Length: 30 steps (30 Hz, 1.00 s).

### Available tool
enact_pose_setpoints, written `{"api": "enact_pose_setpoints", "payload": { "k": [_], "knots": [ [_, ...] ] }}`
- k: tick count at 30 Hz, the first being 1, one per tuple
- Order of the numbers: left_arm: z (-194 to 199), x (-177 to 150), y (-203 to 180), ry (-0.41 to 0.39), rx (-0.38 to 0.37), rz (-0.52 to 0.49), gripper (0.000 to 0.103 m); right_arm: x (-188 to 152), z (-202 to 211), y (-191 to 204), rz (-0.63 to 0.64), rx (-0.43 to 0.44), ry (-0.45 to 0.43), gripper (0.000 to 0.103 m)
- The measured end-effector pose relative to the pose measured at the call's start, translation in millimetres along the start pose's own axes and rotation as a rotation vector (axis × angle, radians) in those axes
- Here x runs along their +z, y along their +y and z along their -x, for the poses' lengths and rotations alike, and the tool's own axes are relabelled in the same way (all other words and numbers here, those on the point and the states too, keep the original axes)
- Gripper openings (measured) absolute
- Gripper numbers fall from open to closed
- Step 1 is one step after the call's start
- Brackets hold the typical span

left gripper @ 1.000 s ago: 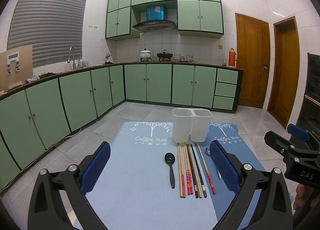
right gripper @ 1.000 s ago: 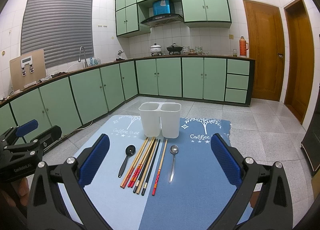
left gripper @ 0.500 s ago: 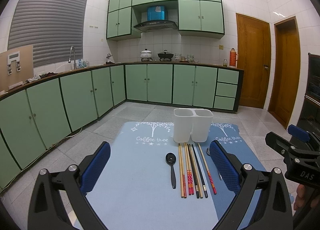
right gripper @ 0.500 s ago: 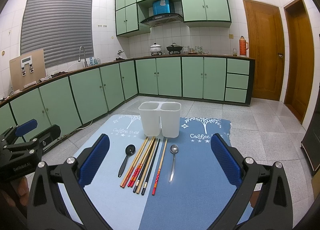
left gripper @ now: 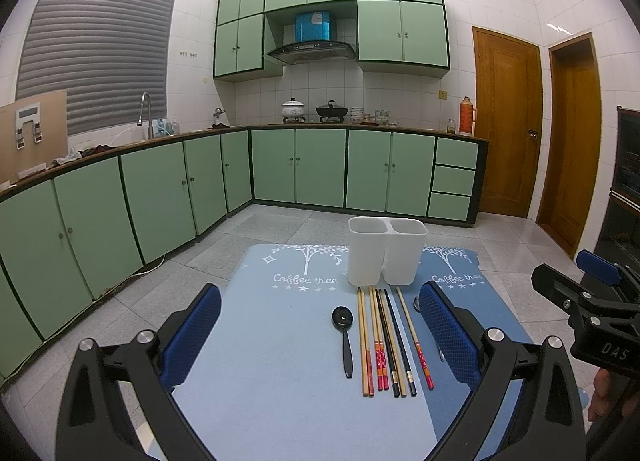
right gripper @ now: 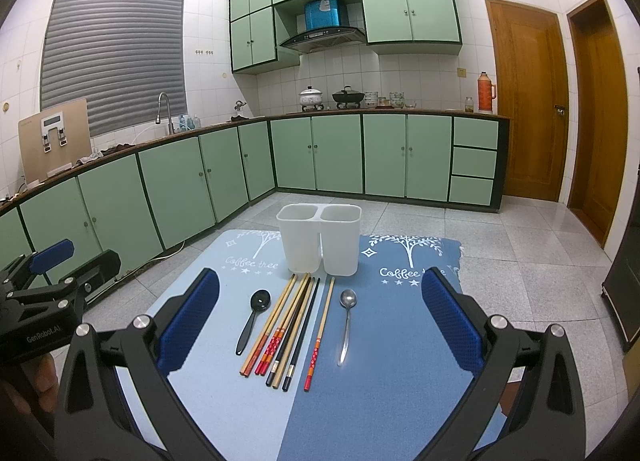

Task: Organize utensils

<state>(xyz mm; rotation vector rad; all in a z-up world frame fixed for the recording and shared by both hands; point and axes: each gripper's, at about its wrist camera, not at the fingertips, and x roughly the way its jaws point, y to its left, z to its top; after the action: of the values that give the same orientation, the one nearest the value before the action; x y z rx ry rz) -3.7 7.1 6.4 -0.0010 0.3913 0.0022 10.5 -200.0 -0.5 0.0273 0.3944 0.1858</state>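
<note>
A white two-compartment utensil holder (left gripper: 386, 251) (right gripper: 319, 239) stands upright and empty at the far side of a blue mat (left gripper: 280, 361) (right gripper: 400, 341). In front of it lie a black spoon (left gripper: 345, 331) (right gripper: 254, 319), several chopsticks (left gripper: 386, 341) (right gripper: 292, 331) side by side, and a metal spoon (right gripper: 347, 321), mostly hidden behind my finger in the left wrist view. My left gripper (left gripper: 320, 335) hangs open above the mat's near part. My right gripper (right gripper: 320, 319) is open too, holding nothing. Each gripper shows at the edge of the other's view.
Green base cabinets (left gripper: 160, 197) run along the left and back walls, with a sink tap (left gripper: 145, 113) and pots (left gripper: 294, 109) on the counter. Two wooden doors (left gripper: 508, 129) stand at the right. Grey tiled floor (right gripper: 500, 245) surrounds the mat.
Both views have drifted very slightly; the utensils and holder lie where they were. Both grippers stay open.
</note>
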Motion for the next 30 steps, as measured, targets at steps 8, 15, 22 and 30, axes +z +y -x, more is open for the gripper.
{"api": "enact_pose_setpoints", "payload": {
  "k": [8,15,22,30],
  "knots": [
    [0.4,0.2,0.9,0.001,0.0,-0.001,0.097,-1.0,-0.7,-0.6,0.001,-0.003,0.003,0.098],
    [-3.7,3.6,10.1,0.011,0.002,0.005,0.097,0.8,-5.4,0.1,0.001,-0.009,0.015,0.098],
    [-16.1,4.3,10.8,0.029,0.004,0.006,0.097,1.2,-23.6,-4.7,0.006,-0.017,0.033,0.098],
    [-47.9,7.9,13.3,0.065,0.017,-0.002,0.097,4.8,-56.8,-10.3,0.013,-0.034,0.081,0.098]
  ]
}}
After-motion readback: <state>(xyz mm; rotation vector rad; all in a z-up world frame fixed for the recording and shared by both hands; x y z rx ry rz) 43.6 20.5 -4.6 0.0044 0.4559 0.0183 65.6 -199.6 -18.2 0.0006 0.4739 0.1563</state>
